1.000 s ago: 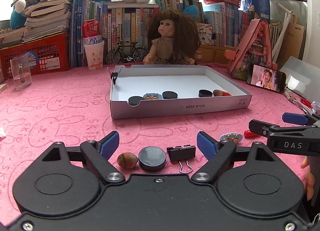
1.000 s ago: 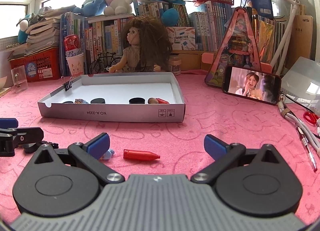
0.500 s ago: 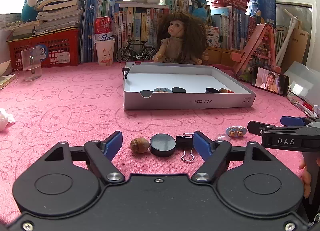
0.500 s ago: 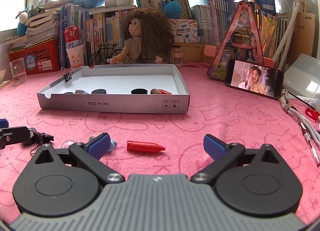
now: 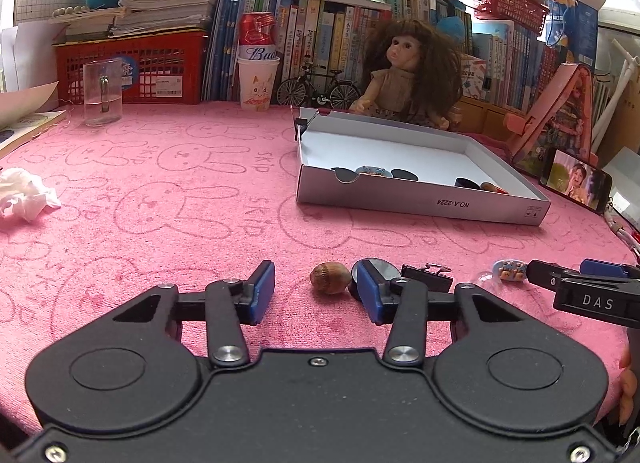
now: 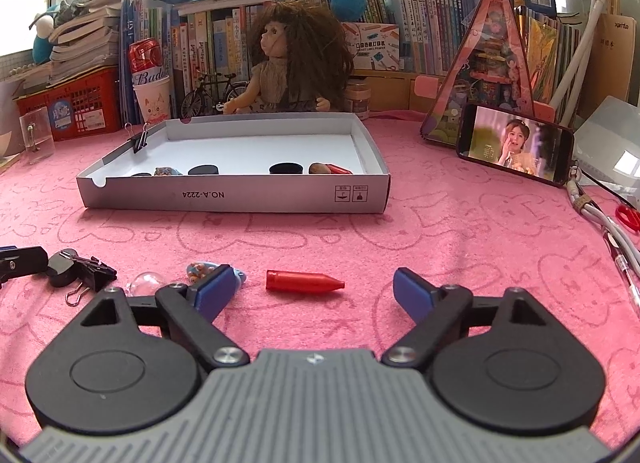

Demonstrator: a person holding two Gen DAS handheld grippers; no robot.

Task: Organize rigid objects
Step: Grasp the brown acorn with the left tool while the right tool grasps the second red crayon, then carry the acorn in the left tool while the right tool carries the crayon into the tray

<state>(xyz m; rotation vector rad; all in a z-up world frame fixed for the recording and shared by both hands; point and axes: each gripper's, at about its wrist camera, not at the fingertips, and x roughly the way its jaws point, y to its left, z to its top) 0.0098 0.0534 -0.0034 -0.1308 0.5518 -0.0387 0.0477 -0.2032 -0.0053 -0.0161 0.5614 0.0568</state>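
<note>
A white cardboard box lies on the pink cloth with several small items inside. My left gripper is open, low over the cloth, with a brown nut between its fingers. A black disc and a black binder clip lie just behind its right finger. My right gripper is open, with a red crayon between its fingers. A blue patterned badge and a clear dome lie by its left finger.
A doll sits behind the box, with books, a cup and a red basket along the back. A glass mug and crumpled tissue lie left. A phone, cables and red scissors lie right.
My left gripper has shifted left, so the nut now sits between its fingers and the disc and clip lie behind its right finger. My right gripper has edged closer to the red crayon.
</note>
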